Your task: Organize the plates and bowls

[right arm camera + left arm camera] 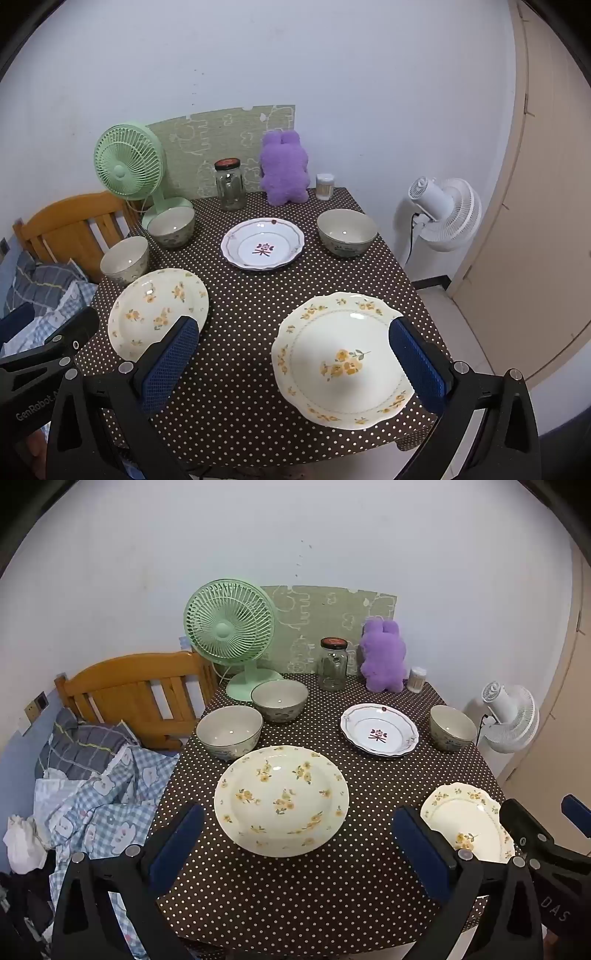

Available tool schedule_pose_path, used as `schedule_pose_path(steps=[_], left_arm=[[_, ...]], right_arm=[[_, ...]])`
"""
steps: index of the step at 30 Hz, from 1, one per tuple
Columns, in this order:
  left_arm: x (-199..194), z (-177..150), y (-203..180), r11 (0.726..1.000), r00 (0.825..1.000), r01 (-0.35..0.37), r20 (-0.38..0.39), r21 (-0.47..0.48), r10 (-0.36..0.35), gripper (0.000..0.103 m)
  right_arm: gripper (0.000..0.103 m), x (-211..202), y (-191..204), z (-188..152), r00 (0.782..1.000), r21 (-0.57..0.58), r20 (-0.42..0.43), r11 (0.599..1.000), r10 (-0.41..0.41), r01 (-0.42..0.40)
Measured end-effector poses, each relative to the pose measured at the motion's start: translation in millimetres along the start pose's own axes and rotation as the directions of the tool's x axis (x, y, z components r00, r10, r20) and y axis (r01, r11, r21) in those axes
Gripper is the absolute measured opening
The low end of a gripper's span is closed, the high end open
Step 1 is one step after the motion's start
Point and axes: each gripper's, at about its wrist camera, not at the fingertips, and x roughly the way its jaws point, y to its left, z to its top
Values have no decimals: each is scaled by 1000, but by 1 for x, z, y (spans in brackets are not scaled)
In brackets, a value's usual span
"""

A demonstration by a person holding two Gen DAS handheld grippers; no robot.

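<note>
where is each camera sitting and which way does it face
Left wrist: on the left gripper, angled down across the table at the large floral plate; its own open fingers and part of the right gripper show.
Right wrist: on the right gripper, angled down at the scalloped floral plate; its open fingers and part of the left gripper show.
Shared: both plates, the green fan, the purple plush.

"GenRobot" on left hand-held gripper; "DAS" on right hand-held gripper

Left gripper jaws wide apart above floral plate, three bowls, polka-dot table
</note>
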Motion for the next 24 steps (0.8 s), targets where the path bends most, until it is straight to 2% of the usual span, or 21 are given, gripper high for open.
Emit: schedule_pose_path(steps=[12,24], left_arm=[[-2,-4,-13,1000,1000,-2,14,4,2,102],[-6,-4,-7,1000,1000,8,18,3,-8,101]], right_arm=[[103,1,-4,1,1000,0,-5,1000,-1,1],[103,-4,-1,-1,1000,-7,-8,1000,-3,3]])
